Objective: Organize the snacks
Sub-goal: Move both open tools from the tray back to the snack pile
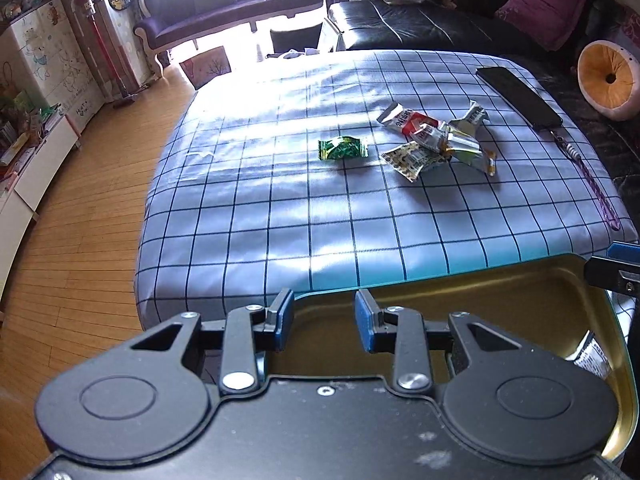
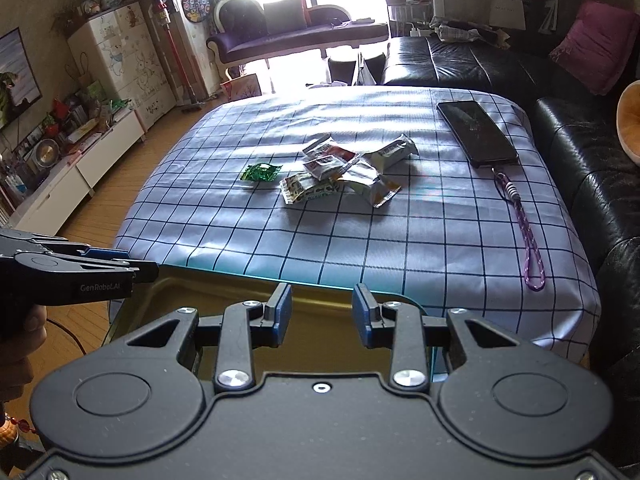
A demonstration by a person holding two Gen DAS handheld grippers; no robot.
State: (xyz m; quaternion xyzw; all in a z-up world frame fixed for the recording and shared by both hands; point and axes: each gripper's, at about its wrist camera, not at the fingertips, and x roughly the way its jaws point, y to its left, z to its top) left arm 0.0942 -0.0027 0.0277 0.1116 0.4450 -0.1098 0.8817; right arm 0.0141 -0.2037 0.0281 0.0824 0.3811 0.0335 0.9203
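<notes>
A pile of several snack packets [image 1: 436, 140] [image 2: 340, 172] lies on the checked tablecloth, with a green packet [image 1: 343, 148] [image 2: 260, 171] apart to its left. A gold tin tray [image 1: 520, 304] [image 2: 320, 320] sits at the near table edge; one white packet [image 1: 594, 356] lies in its right corner. My left gripper [image 1: 323, 320] is open and empty over the tray's near left part. My right gripper [image 2: 321, 316] is open and empty over the tray. The left gripper also shows from the side in the right wrist view [image 2: 120, 264].
A black phone [image 1: 520, 96] [image 2: 476, 132] with a purple strap [image 2: 528, 236] lies on the table's right side. A black sofa [image 2: 580, 152] runs along the right. Wooden floor [image 1: 80, 240] and low cabinets are on the left.
</notes>
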